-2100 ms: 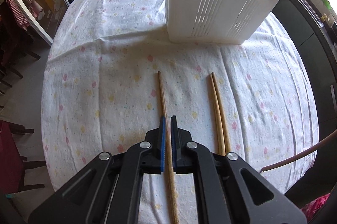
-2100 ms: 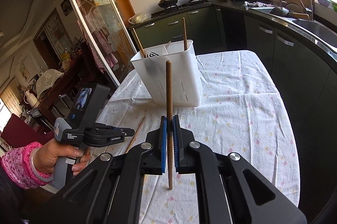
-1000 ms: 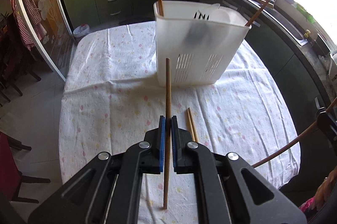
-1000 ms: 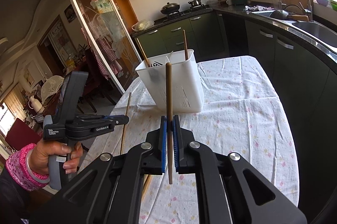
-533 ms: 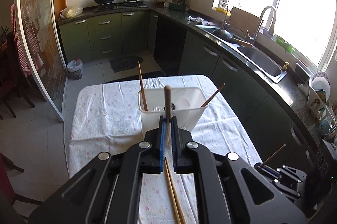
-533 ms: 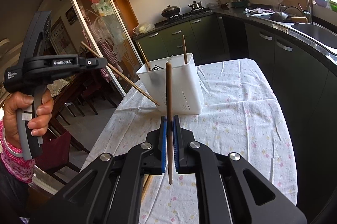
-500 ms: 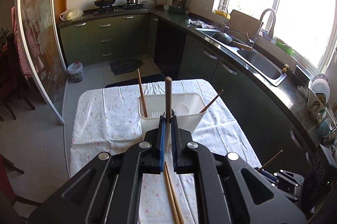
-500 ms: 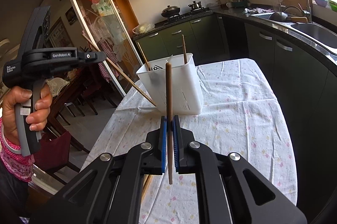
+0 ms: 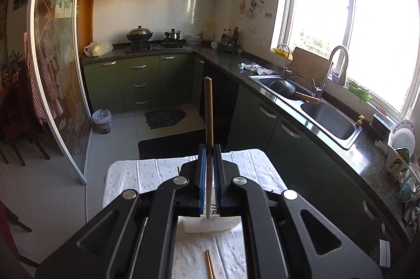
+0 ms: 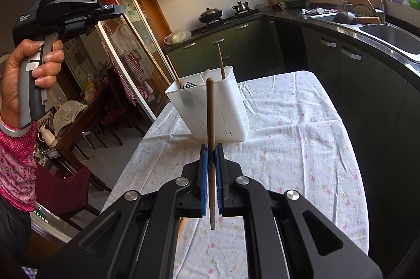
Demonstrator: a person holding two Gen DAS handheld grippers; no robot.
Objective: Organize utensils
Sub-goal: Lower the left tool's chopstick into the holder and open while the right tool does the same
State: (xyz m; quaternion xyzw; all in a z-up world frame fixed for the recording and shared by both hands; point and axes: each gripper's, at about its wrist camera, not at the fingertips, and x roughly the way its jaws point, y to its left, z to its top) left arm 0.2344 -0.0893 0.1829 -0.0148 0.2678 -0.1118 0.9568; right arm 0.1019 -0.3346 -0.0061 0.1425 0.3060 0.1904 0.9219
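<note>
Chopsticks are clamped upright in both handheld grippers. From the left wrist view, the left gripper (image 9: 209,161) has its blue-padded jaws pressed closed on a wooden chopstick (image 9: 208,119), which stands upright between them. Its lower end shows in front of the white utensil holder (image 9: 210,224), which is mostly hidden behind the gripper body. A loose pair of chopsticks (image 9: 210,264) lies on the floral tablecloth (image 9: 147,174) nearer the camera. From the right wrist view, the right gripper (image 10: 211,161) grips a second chopstick (image 10: 210,127) upright, clear of the tablecloth. Beyond it, the white holder stands on the table with two chopsticks (image 10: 221,61) already leaning inside. The left gripper appears raised high at upper left, held in the left hand (image 10: 23,74).
</note>
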